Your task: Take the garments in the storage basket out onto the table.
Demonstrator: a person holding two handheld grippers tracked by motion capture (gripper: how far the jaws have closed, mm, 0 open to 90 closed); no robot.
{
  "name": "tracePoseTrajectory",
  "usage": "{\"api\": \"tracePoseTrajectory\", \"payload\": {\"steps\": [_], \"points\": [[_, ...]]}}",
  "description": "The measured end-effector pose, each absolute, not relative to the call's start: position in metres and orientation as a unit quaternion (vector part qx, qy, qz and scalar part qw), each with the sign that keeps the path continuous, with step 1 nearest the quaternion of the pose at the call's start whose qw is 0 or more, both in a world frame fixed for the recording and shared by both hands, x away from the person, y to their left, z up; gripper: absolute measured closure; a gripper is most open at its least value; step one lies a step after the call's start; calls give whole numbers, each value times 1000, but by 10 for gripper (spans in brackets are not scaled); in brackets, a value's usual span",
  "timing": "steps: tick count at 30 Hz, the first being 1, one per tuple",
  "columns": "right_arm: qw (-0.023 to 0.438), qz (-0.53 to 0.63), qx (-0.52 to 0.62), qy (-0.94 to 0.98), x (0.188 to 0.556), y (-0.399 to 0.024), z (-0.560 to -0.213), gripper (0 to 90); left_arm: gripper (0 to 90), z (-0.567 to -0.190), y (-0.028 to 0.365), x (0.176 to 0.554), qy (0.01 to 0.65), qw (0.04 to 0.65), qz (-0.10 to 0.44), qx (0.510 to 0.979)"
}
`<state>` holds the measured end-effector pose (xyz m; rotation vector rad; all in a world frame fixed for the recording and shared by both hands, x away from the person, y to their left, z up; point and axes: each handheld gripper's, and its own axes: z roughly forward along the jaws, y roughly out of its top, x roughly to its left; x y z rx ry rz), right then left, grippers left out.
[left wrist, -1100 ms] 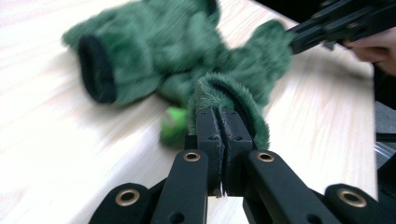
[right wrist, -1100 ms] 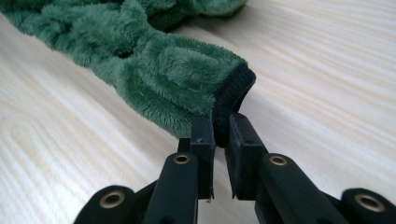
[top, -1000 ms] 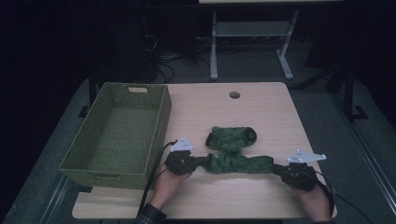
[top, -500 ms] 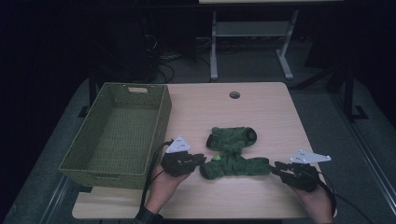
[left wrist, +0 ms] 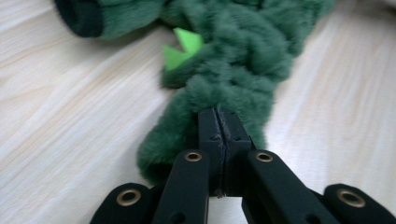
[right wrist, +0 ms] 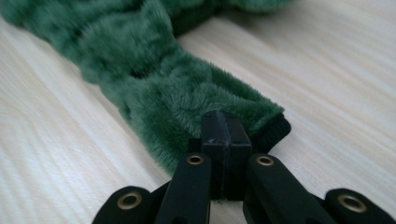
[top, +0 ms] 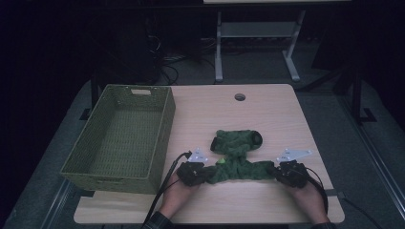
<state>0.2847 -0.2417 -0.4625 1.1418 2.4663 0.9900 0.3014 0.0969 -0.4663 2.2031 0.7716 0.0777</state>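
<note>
Change: both grippers' jaws have just closed again | left gripper (top: 204, 173) pinches garment (top: 236, 160) at 9 o'clock end | right gripper (top: 278, 172) pinches 3 o'clock end | garment lies on table (top: 267, 114), at 3 o'clock from basket (top: 122, 136) | likely ready to lift.

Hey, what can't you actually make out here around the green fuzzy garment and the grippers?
- Fuzzy green garment: its kind is unclear; high view dim, gripper views cut it off.
- Left gripper, right gripper: the pinched fabric is hidden by shut jaws.
- Basket: near inside wall hidden by rim.
</note>
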Motion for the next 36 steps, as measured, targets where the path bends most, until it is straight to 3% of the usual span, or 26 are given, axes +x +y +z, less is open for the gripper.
{"api": "tracePoseTrajectory", "payload": {"steps": [8,26,28,29,31,36], "points": [[107,330,392,852,282,-246,-465,900,898,-469,103,306,306,384,24,871],[102,335,378,857,226,-260,-465,900,895,-470,121,275,294,395,-33,870],[102,334,375,859,226,-259,-465,898,849,-469,121,276,291,400,-34,868],[100,335,371,860,228,-258,-464,832,810,-466,121,277,290,407,-37,866],[101,342,367,859,229,-257,-461,783,749,-460,120,277,286,412,-32,865],[106,353,371,852,235,-255,-453,711,640,-447,120,281,285,429,-25,857]]}}
